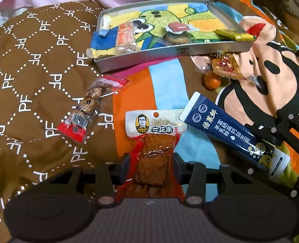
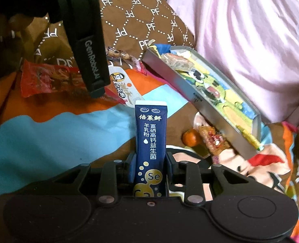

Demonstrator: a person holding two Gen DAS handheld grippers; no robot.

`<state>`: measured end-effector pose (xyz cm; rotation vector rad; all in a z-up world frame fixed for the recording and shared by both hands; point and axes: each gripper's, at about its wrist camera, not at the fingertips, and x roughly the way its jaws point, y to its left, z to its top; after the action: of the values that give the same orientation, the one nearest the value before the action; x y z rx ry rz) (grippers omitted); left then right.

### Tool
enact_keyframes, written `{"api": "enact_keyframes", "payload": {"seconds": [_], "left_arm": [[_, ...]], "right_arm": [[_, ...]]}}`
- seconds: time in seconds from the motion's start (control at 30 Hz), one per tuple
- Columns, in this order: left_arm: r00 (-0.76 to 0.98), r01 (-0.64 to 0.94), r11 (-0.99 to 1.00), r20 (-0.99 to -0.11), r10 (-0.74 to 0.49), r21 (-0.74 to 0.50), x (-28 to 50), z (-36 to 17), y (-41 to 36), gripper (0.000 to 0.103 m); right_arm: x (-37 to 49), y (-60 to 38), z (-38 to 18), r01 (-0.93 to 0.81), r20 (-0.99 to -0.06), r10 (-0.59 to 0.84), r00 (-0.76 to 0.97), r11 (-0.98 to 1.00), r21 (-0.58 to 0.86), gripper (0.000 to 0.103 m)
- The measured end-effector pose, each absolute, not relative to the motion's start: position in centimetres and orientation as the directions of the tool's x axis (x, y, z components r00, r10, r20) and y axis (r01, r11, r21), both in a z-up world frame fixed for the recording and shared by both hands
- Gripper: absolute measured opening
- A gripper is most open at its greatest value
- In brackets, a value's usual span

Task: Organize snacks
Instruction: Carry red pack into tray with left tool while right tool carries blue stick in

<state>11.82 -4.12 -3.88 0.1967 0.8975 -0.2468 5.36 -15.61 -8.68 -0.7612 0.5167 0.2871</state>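
Your left gripper [image 1: 150, 169], at the bottom centre of its wrist view, has its jaws clamped on the red-and-clear vacuum pouch of brown tofu skewers [image 1: 153, 141], gripping the meaty lower half so the white printed header points forward towards the tray. Your right gripper [image 2: 149, 169] is likewise closed on the long navy-blue powder sachet with white lettering [image 2: 150, 139], pinched near its bottom end so most of its length stands free ahead of the fingers; that leaves you plenty of packet to lay down.

The shallow grey metal tray with a cartoon-printed liner [image 1: 177, 50] sits in the upper middle of the left view, already holding a clear-wrapped pastry bar [image 1: 126, 38], a small red-and-white candy [image 1: 178, 27] and a yellow-green flat packet [image 1: 233, 34]. I judge it to be the collecting spot, so both held items likely belong there.

Still loose on the bedspread: a red-ended clear pack of nut brittle [image 1: 86, 105] at centre left, and a small orange tangerine [image 1: 212, 80] touching a gold-wrapped cake [image 1: 227, 66] just below the tray's right corner, where the tray wall partly overhangs them.
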Motion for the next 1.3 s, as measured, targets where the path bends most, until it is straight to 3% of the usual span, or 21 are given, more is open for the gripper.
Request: {"api": "enact_keyframes", "payload": {"seconds": [0.37,0.73,0.97,1.13,1.3], "left_arm": [[0.695,0.234,0.971,-0.709,-0.125,0.058,13.7,-1.6,-4.8,0.048],[0.719,0.216,0.975,-0.684,-0.123,0.052,15.2,-1.0,-5.3,0.048],[0.762,0.198,0.980,-0.633,-0.137,0.026,17.5,1.2,-5.7,0.048],[0.795,0.178,0.984,-0.588,-0.146,-0.004,20.9,3.3,-6.5,0.048],[0.814,0.162,0.986,-0.558,-0.161,-0.049,25.1,4.7,-8.2,0.048]], "right_arm": [[6.2,-16.2,-8.3,-0.357,-0.479,0.017,0.878,0.689,-0.631,0.030],[6.8,-16.5,-8.0,-0.315,-0.446,-0.003,0.895,0.702,-0.638,0.030],[10.0,-17.8,-5.9,-0.190,-0.320,-0.041,0.946,0.731,-0.656,0.030],[13.7,-19.3,-2.9,-0.094,-0.224,-0.054,0.973,0.795,-0.599,0.030],[17.4,-21.2,-0.6,-0.045,-0.189,-0.056,0.980,0.871,-0.489,0.030]]}}
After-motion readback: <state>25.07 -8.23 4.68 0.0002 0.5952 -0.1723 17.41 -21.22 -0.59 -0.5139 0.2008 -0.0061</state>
